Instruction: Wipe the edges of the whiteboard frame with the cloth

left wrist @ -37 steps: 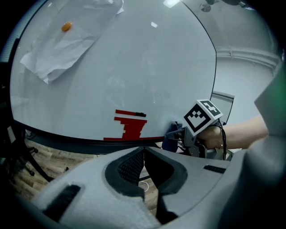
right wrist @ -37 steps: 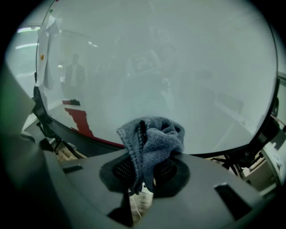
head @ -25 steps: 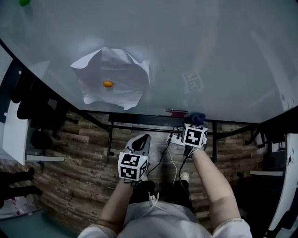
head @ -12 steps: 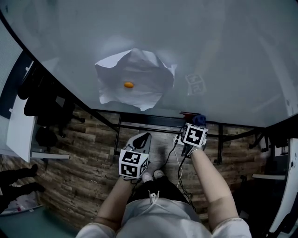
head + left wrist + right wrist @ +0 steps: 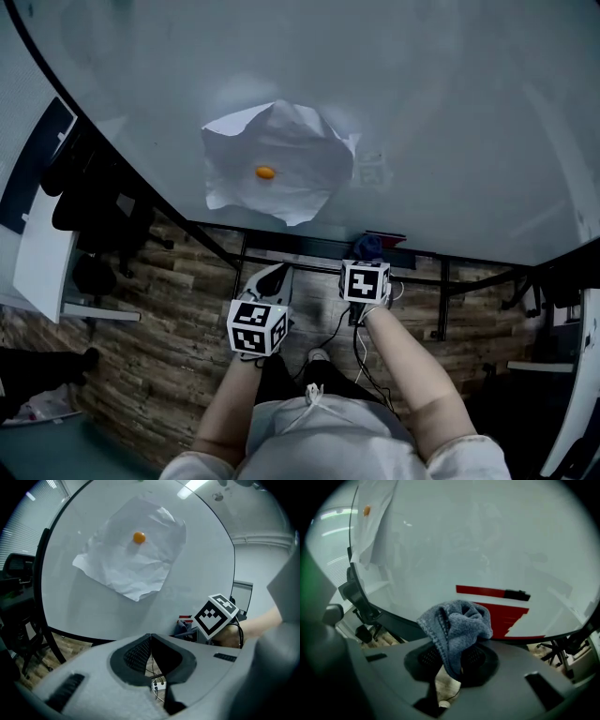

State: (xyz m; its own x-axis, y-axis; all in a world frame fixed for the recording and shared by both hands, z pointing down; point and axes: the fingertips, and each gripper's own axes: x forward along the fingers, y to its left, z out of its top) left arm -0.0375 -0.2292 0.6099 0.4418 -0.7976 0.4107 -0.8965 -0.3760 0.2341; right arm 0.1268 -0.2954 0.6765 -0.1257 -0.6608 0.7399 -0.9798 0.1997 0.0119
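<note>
The whiteboard point(image 5: 422, 112) fills the top of the head view, with its dark bottom frame point(image 5: 281, 232) running left to right. A crumpled paper sheet point(image 5: 281, 164) is pinned to the board by an orange magnet point(image 5: 265, 172). My right gripper point(image 5: 367, 259) is shut on a grey-blue cloth point(image 5: 367, 246), point(image 5: 457, 627), which sits at the bottom frame point(image 5: 393, 623) just right of the paper. The left gripper point(image 5: 269, 279), point(image 5: 150, 635) hangs below the frame, shut and holding nothing, apart from the board.
A red object point(image 5: 386, 235), point(image 5: 490, 592) lies on the board's ledge beside the cloth. Dark office chairs point(image 5: 89, 206) and a white desk point(image 5: 37, 253) stand at the left. Cables point(image 5: 354, 323) trail on the wood floor between the stand's legs point(image 5: 441, 300).
The right gripper has carried the cloth leftward along the bottom frame, closer to the paper. The left gripper has stayed shut and shifted little.
</note>
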